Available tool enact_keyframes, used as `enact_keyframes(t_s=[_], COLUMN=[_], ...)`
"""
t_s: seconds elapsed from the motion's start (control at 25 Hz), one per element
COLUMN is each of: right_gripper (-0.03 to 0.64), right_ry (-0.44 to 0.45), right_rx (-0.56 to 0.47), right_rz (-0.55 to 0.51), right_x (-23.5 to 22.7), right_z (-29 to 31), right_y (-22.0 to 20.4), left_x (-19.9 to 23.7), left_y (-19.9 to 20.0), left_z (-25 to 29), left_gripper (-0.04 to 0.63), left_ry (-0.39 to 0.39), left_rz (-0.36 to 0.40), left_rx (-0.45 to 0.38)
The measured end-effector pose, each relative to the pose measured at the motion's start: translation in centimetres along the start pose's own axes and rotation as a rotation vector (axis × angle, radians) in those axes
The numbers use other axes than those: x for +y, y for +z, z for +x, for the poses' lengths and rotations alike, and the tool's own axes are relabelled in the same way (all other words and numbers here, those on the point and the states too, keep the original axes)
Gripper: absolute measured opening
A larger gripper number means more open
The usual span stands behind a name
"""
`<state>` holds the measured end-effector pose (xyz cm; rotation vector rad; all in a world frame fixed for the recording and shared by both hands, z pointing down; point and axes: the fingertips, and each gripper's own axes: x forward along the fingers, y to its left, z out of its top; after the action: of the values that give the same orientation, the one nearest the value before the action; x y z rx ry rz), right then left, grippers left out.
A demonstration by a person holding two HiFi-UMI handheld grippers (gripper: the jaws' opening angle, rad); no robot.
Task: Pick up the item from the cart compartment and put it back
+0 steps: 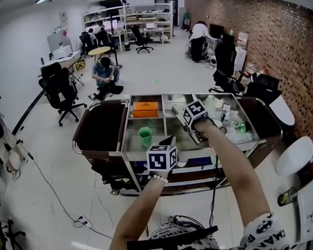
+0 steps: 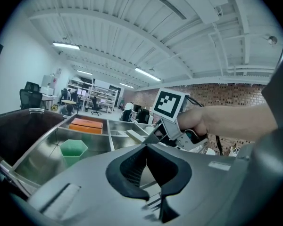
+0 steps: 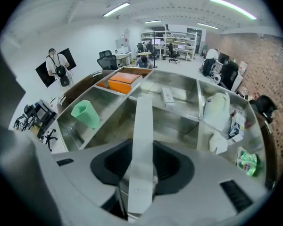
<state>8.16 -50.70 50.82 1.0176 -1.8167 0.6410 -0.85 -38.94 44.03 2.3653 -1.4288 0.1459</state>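
A long pale flat box sticks out from between the jaws of my right gripper, which is shut on it. It hangs over the middle compartment of the steel cart. In the head view the right gripper is above the cart's middle with the box pointing away. My left gripper hovers at the cart's near edge. Its jaws are shut with nothing between them. From the left gripper view I see the right gripper and the box.
A green cup stands in the near left compartment and an orange box lies in the far left one. A small white box, a white bag and a green packet lie farther right. A person sits on the floor beyond.
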Motion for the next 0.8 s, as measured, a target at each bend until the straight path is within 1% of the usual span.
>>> enact_keyframes(t_s=[0.08, 0.16, 0.32, 0.44, 0.52, 0.64, 0.8], right_gripper=[0.147, 0.147, 0.147, 0.147, 0.147, 0.146, 0.146], right_ry=[-0.001, 0.004, 0.026, 0.013, 0.019, 0.052, 0.128], right_rx=[-0.031, -0.086, -0.28, -0.411, -0.499, -0.625, -0.744], right_rz=[0.01, 0.039, 0.101, 0.1, 0.105, 0.129, 0.136], right_x=[0.2, 0.4, 1.8, 3.3, 4.5, 6.4, 9.1], right_z=[-0.8, -1.9, -5.6, -8.9, -11.1, -14.2, -17.2], right_y=[-0.2, -0.5, -0.2, -1.1, -2.0, -4.0, -7.2], left_x=[-0.5, -1.1, -1.5, -2.0, -2.2, -2.8, -3.0], left_y=[-0.7, -1.5, -3.1, -3.9, -4.1, -4.8, -6.4], left_z=[-0.9, -1.8, -3.9, -5.3, -6.2, -8.0, -10.3], left_gripper=[0.005, 0.005, 0.005, 0.005, 0.005, 0.005, 0.005], left_ry=[-0.001, -0.003, 0.0, -0.008, -0.006, 0.005, 0.027], left_rz=[0.007, 0.016, 0.017, 0.01, 0.006, 0.012, 0.023], left_rx=[0.0, 0.001, -0.009, -0.03, -0.045, -0.072, -0.091])
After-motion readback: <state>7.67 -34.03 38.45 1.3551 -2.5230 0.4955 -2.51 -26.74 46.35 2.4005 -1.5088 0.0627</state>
